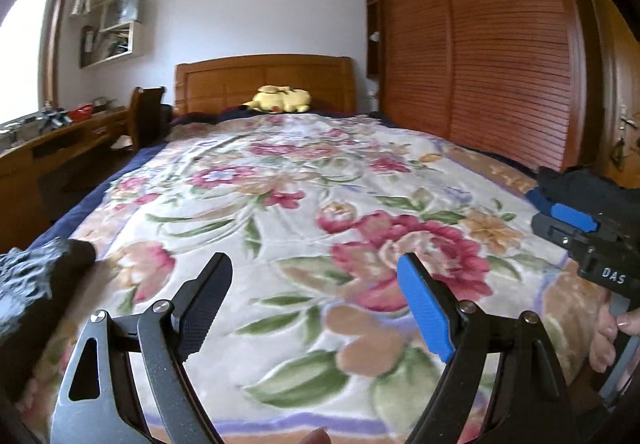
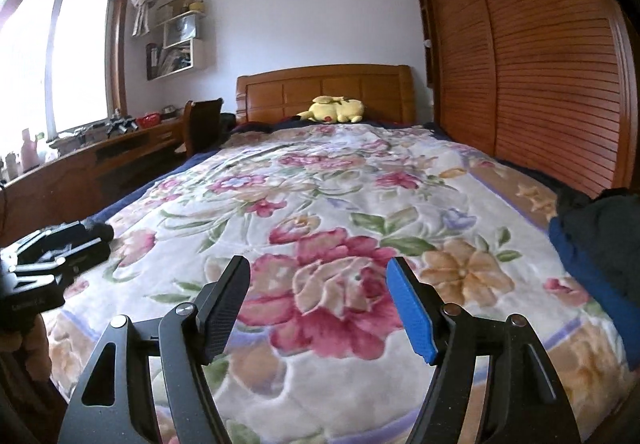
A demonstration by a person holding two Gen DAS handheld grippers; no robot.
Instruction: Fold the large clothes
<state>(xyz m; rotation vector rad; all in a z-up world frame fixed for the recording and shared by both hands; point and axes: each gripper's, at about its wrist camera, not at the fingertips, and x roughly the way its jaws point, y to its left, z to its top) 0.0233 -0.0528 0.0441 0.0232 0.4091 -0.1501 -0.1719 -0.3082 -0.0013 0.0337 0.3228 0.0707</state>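
Observation:
A pile of dark clothes, black over blue, lies at the right edge of the bed on the floral blanket; the left wrist view shows the same pile behind the right tool. A black textured garment sits at the near left of the bed. My left gripper hovers open over the blanket with nothing between its fingers. My right gripper is open too and holds nothing. Neither gripper touches any clothing.
A yellow plush toy rests against the wooden headboard. A slatted wardrobe lines the right side. A desk, a chair and a window are on the left. A hand grips the right tool.

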